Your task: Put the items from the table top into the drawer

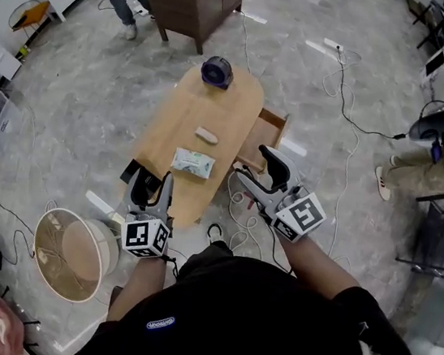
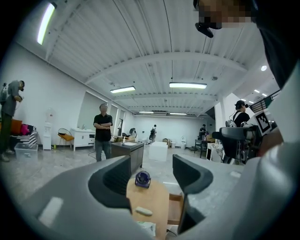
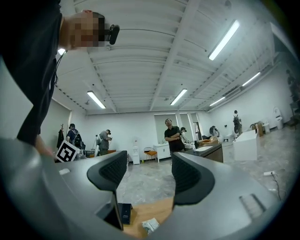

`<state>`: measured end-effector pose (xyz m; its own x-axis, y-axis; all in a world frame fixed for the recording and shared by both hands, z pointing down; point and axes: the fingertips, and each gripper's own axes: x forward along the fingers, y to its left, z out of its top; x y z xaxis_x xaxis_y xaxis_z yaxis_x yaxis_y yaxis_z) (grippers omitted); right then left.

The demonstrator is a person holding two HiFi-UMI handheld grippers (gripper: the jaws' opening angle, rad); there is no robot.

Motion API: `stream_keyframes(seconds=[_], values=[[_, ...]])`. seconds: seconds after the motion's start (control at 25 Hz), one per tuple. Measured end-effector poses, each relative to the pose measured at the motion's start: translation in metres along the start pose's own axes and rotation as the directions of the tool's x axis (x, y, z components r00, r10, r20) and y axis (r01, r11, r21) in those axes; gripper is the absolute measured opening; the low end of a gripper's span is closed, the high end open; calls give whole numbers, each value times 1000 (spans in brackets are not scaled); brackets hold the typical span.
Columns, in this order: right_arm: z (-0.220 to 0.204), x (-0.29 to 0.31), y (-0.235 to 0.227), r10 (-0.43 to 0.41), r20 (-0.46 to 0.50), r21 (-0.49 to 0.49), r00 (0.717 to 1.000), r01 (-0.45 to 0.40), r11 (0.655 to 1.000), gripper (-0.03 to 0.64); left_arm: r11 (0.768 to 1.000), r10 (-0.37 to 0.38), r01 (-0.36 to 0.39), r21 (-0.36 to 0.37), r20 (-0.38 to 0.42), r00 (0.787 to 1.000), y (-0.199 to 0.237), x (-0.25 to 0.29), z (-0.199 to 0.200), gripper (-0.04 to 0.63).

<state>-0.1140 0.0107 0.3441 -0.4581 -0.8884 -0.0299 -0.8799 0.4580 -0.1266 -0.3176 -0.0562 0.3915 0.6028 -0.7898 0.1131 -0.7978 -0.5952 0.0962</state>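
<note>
- On the tabletop (image 1: 185, 118), go first for the wipes packet (image 1: 193, 163), nearest, before the white bar (image 1: 206, 135) and purple fan (image 1: 217, 72).
- Approach with left gripper (image 1: 153, 181) and right gripper (image 1: 257, 169) as now: jaws spread, empty.
- Pinch across its short side, then carry into the open drawer (image 1: 262, 137) at right.
- Skip the dark thing (image 1: 134, 172) at the near corner, hard to make out.

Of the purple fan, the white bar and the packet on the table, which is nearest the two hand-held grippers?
The packet, at the table's near end; the white bar lies mid-table, the purple fan at the far end.
</note>
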Motion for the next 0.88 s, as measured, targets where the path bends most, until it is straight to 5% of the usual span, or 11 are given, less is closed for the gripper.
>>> stream_keyframes(seconds=[0.44, 0.88], values=[[-69, 81, 19, 84, -210, -95, 974, -106, 990, 311, 1000, 23, -24, -15, -95, 995, 56, 22, -61, 268], [-208, 127, 2, 252, -386, -42, 887, -290, 956, 322, 991, 114, -97, 88, -208, 971, 62, 33, -138, 252]])
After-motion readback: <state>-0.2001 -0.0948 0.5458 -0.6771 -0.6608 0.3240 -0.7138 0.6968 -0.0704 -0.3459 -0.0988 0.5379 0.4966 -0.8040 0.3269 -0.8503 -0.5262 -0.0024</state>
